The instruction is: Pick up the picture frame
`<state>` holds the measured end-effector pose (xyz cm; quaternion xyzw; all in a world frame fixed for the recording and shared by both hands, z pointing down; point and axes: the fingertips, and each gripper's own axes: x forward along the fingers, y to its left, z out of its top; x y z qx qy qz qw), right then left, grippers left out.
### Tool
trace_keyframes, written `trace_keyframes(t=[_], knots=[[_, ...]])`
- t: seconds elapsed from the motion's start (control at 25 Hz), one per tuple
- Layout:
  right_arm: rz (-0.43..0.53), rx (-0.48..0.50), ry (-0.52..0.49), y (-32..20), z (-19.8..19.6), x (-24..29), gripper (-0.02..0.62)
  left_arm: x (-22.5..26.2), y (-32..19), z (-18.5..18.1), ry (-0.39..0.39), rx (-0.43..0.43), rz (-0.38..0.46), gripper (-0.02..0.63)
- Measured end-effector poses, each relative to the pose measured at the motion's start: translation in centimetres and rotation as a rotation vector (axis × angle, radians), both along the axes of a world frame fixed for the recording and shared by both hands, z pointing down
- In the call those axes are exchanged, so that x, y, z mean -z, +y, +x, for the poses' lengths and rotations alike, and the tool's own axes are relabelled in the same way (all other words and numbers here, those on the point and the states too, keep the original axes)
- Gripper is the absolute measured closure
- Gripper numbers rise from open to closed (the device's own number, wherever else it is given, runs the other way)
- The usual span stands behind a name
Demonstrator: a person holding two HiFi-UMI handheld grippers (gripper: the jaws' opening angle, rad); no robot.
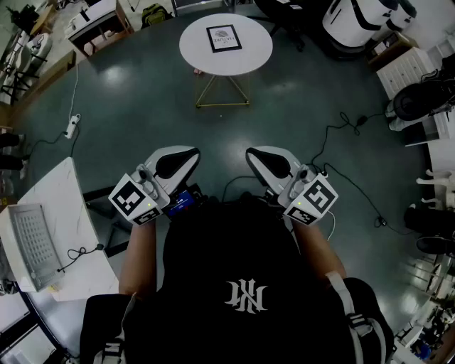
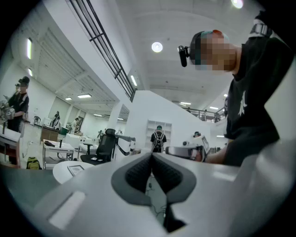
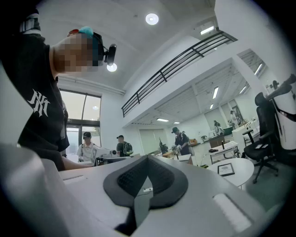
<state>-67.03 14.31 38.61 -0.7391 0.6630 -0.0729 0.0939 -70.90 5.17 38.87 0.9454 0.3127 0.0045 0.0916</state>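
Note:
The picture frame (image 1: pixel 224 38), black-edged around a white print, lies flat on a round white table (image 1: pixel 249 57) far ahead of me. It also shows small in the left gripper view, as the picture frame (image 2: pixel 75 169), and in the right gripper view, as the picture frame (image 3: pixel 225 169). My left gripper (image 1: pixel 186 153) and right gripper (image 1: pixel 257 153) are held level close to my body, side by side over the grey floor. The jaws of the left gripper (image 2: pixel 151 155) and the right gripper (image 3: pixel 148 160) are shut with nothing between them.
A white desk (image 1: pixel 67 206) with a keyboard (image 1: pixel 32 242) stands at my left. A power strip (image 1: pixel 71 126) and cables (image 1: pixel 341 131) lie on the floor. Chairs and white machines (image 1: pixel 355 21) crowd the far right. Several people stand in the background.

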Motion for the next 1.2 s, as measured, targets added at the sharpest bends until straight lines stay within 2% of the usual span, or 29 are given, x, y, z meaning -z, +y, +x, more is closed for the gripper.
trace_keyframes(t=[0.2,0.4,0.56,0.68,0.8,1.0,1.2], knots=[[0.010,-0.015,-0.033,-1.6,-0.9,-0.2,0.597,-0.3,-0.3,-0.8,0.011,-0.057,0.011,0.603],[0.003,-0.055,-0.023,-2.9,-2.1,-0.4,0.597,-1.2,-2.6,-2.1,-0.001,-0.030,0.028,0.603],[0.028,-0.078,-0.021,-1.9,-2.3,0.2,0.597,-1.4,-3.2,-1.8,-0.016,-0.032,0.022,0.603],[-0.009,-0.104,-0.006,-1.4,-2.3,-0.5,0.597,-1.7,-3.0,-1.3,-0.014,-0.048,0.006,0.603],[-0.023,-0.141,-0.060,-0.2,-2.2,-2.0,0.597,-2.5,-1.7,-0.8,-0.025,-0.083,-0.010,0.603],[0.034,-0.143,-0.100,1.2,0.1,-2.5,0.597,-2.7,0.7,1.6,-0.047,-0.120,-0.013,0.603],[0.188,-0.036,-0.130,1.8,4.2,-0.3,0.597,-1.8,2.0,5.5,-0.079,-0.085,0.005,0.603]])
